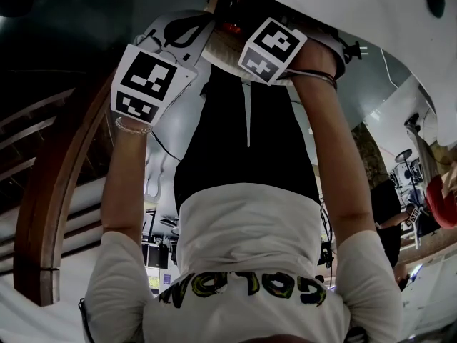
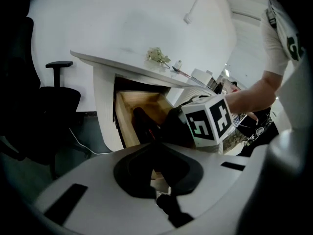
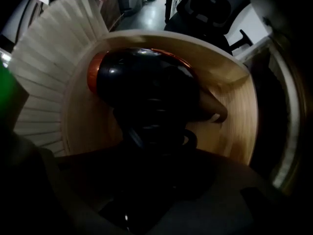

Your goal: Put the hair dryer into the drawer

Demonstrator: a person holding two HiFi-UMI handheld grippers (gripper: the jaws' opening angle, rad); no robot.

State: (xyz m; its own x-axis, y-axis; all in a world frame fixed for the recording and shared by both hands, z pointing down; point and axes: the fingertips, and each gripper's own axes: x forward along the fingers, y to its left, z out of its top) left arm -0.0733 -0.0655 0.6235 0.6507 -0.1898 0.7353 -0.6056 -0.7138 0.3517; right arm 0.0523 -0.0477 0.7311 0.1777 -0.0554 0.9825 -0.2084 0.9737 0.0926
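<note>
Right gripper view: the hair dryer (image 3: 146, 87) fills the middle, with its black body inside the wooden drawer (image 3: 239, 111) and an orange ring (image 3: 93, 75) at ten o'clock on that body. Its handle (image 3: 156, 131) runs toward six o'clock into the dark between the jaws. The right gripper (image 2: 193, 126) appears to have its jaws set wide and clamped on that handle, though the shadow hides the contact itself.

I judge the shell to be hard, glossy plastic: stiff, rather slippery, and head-heavy, so it would tend to swing. The handle is the sensible place to hold it, close under the body. The coiled cable (image 3: 188, 141) at four o'clock of the handle is limp and could catch on the drawer's edge.

In the left gripper view the drawer stands open under the white desk (image 2: 122, 65), at nine o'clock of the right gripper. The left gripper (image 1: 146, 84) hangs apart from it. Its own pale housing fills the lower part of its view, and I cannot tell how its jaws stand.

Counted, there is one hair dryer, one drawer, two grippers, one desk, and one office chair (image 2: 49, 102) at nine o'clock of the desk.
</note>
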